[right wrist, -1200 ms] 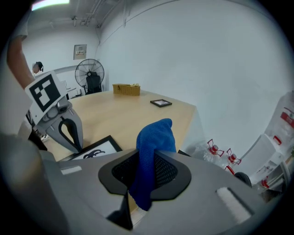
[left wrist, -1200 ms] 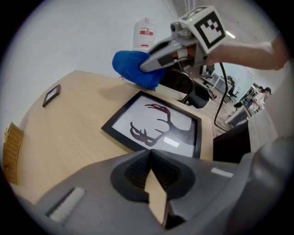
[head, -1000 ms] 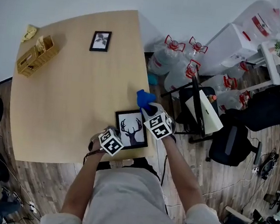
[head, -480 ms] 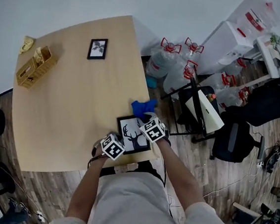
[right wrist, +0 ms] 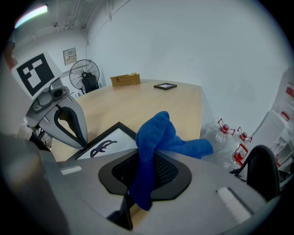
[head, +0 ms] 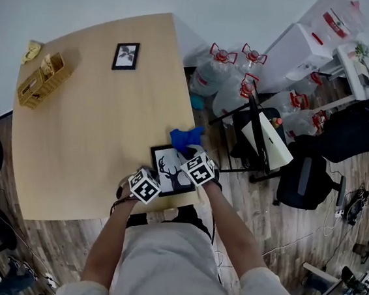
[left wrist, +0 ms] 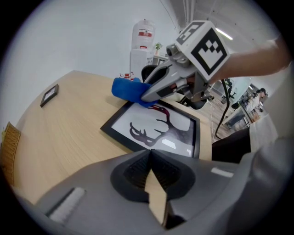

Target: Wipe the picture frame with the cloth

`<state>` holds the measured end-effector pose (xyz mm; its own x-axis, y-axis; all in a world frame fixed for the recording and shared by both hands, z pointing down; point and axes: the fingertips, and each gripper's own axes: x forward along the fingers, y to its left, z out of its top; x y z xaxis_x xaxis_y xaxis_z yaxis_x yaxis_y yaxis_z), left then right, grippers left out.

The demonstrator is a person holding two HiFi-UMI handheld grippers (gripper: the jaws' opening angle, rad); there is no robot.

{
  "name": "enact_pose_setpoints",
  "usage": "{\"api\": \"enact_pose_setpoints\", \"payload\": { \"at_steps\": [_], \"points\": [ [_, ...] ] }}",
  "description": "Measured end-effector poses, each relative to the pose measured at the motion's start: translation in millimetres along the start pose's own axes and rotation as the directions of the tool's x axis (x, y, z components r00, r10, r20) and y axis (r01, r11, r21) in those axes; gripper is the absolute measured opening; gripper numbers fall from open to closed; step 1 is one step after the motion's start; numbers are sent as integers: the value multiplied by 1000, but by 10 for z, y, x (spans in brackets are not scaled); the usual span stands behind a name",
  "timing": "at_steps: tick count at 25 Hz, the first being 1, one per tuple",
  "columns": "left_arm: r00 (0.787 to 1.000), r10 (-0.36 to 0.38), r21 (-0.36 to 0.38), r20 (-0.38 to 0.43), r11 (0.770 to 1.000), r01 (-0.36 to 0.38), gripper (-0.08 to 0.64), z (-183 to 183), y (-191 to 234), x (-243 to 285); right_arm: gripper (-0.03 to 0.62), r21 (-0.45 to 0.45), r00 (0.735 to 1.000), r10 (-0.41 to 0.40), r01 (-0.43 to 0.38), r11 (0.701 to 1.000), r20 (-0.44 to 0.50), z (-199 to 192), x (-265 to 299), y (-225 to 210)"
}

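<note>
A black picture frame [head: 168, 169] with a deer print lies flat near the table's front right corner; it shows too in the left gripper view [left wrist: 151, 131] and the right gripper view [right wrist: 106, 142]. My right gripper [head: 189, 153] is shut on a blue cloth [right wrist: 156, 137], which hangs over the frame's far right corner [head: 184, 138]. My left gripper [head: 153, 177] sits at the frame's near left corner, jaws shut with nothing between them [left wrist: 149, 153]. The frame's near edge is hidden behind both grippers.
A second small black frame [head: 125, 56] lies far back on the wooden table [head: 94, 134]. A wicker basket [head: 42, 81] stands at the back left. Water jugs [head: 230, 83], a chair [head: 264, 142] and bags crowd the floor right of the table.
The right gripper and the blue cloth have shifted slightly at the frame's far right corner. The left gripper stays at the near left corner. The head view has moved a little.
</note>
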<state>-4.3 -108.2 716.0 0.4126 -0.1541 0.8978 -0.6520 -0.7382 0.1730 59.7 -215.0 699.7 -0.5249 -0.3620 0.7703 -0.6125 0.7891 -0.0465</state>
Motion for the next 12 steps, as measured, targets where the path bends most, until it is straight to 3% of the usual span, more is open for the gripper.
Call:
{"api": "enact_pose_setpoints", "payload": {
  "at_steps": [12],
  "points": [
    [1000, -8, -1, -6, 1000, 8, 54, 11, -33, 6, 60, 21, 1000, 20, -20, 1000, -5, -273, -87, 166]
  ]
}}
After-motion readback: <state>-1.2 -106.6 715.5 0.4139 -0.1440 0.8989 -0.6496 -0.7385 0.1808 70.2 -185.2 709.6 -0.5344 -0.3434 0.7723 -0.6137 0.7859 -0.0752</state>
